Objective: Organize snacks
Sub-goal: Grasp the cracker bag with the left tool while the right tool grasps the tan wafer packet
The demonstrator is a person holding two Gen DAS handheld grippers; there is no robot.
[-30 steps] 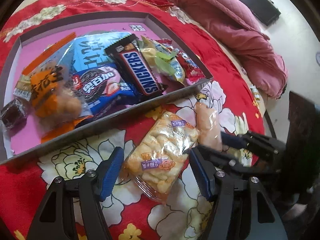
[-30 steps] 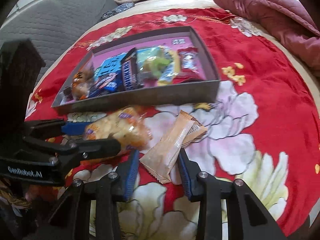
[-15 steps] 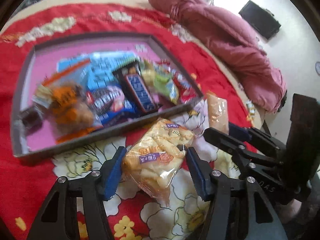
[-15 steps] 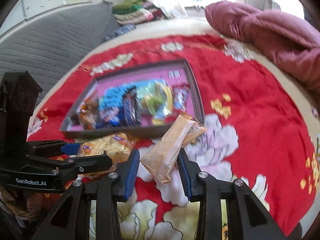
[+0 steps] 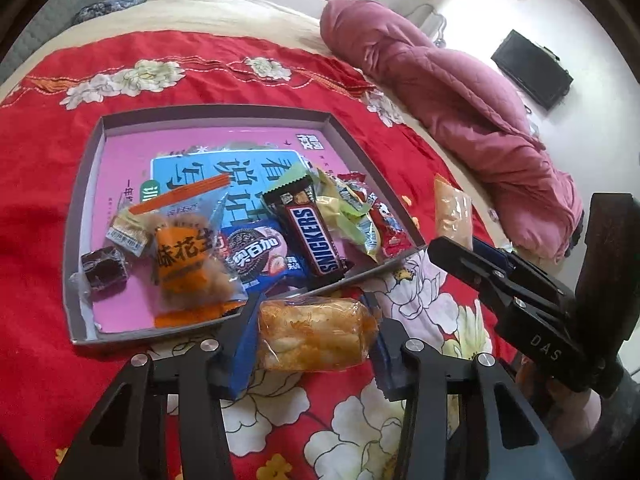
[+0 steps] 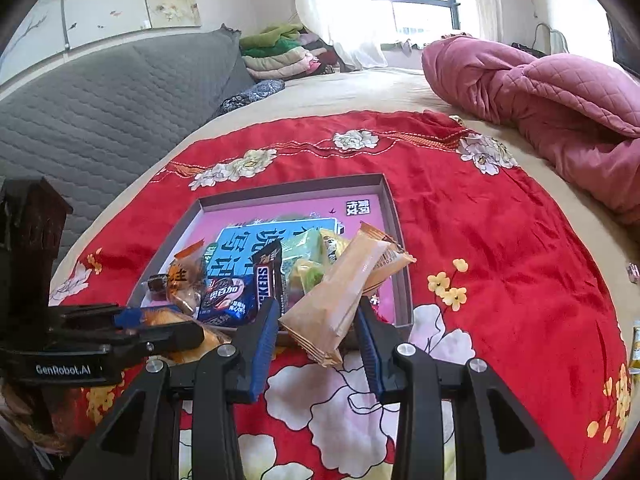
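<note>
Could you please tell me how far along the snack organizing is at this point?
Mostly done: the Snickers bar, Oreo pack and others lie in the grey tray. In hand: the left tool grips a rice-cracker bag, the right tool a tan wafer packet. Left: placing both inside.

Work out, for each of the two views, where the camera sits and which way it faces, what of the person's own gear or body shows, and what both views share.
Left wrist: sits behind the left claw, angled down at the tray; its claw grips a puffed-snack bag; right claw alongside.
Right wrist: sits behind the right claw, facing tray and window; grips a tan wafer packet; left claw alongside.
Shared: tray, Snickers bar, red floral cloth, pink quilt.
</note>
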